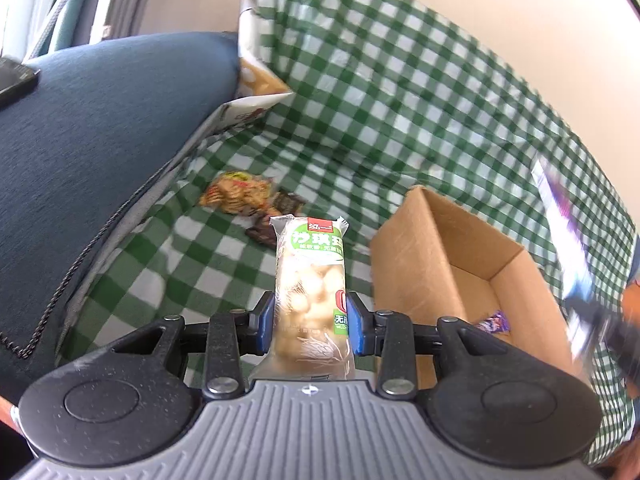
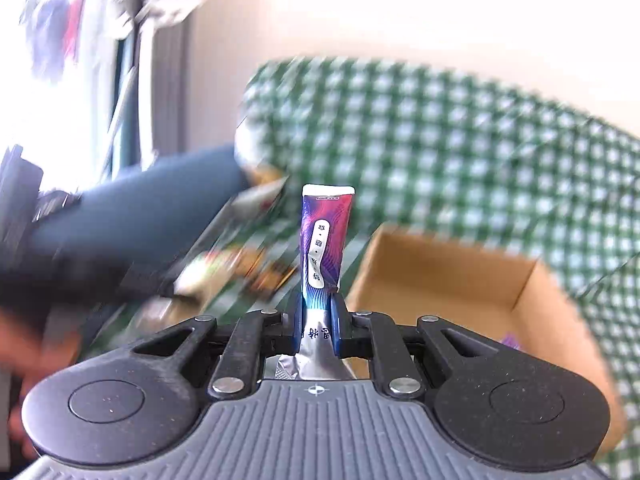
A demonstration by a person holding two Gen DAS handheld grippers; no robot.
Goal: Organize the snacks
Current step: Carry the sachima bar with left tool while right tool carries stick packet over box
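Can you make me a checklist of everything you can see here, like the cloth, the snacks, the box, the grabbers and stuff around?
Surface: green-and-white checked cloth, rumpled.
Job's things: open cardboard box with a small purple packet inside; green-labelled snack pack; purple stick packet; loose snack packets on the cloth.
Clutter: a printed bag leaning at the back.
Grippers: left hand-held gripper shut on the green-labelled snack pack; right hand-held gripper shut on the purple stick packet.
Cables: nothing seen.
Surroundings: dark blue cushion, a phone on it, pale wall, bright window.
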